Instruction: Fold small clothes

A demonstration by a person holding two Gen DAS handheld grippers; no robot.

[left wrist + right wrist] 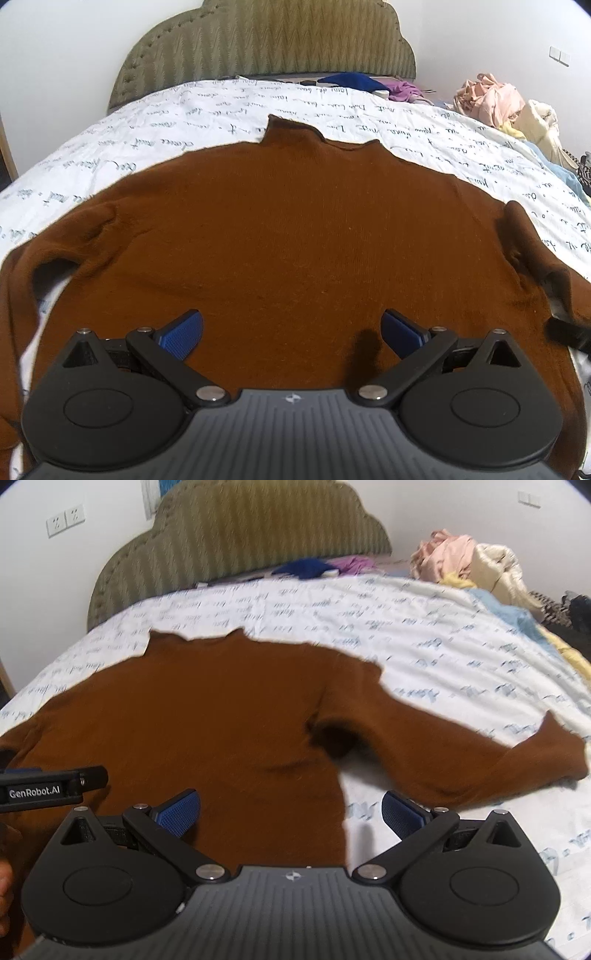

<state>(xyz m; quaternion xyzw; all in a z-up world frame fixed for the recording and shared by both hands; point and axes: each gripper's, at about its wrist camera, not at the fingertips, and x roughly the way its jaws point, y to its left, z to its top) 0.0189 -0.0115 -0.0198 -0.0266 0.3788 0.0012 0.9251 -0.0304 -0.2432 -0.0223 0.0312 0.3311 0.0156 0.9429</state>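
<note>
Lying flat on the bed [110,125], chest up or back up impossible to tell, with the collar [291,131] pointing toward the quilted headboard [266,40] and the hem nearest the cameras: a brown knit sweater [288,229], long axis running away from both sets of fingers, sleeves thrown out to either side. Starting at the left: left sleeve [22,295] bent down along the bed edge, past the outer side of the left gripper [291,332], whose blue-padded fingers [184,330] stand spread wide and empty, hovering over the lower middle of the torso, nothing pinched. Moving across: torso smooth, shallow creases at both armpits. Further right, in the right wrist view: right gripper [291,812] likewise spread and empty, straddling the torso's right side edge, one finger over brown knit, the other over the script-printed sheet [443,635]. Beyond it, the right sleeve [480,753] stretched outward and slightly toward the camera, cuff well out on the sheet. Judged from this layout: right gripper clearly nearer to that sleeve and to the side seam, left gripper better placed for hem or left sleeve; likely a sleeve-inward fold first, across the garment's long axis. Unrelated heap of pale clothes [465,561] at the far right corner of the bed, well apart.
</note>
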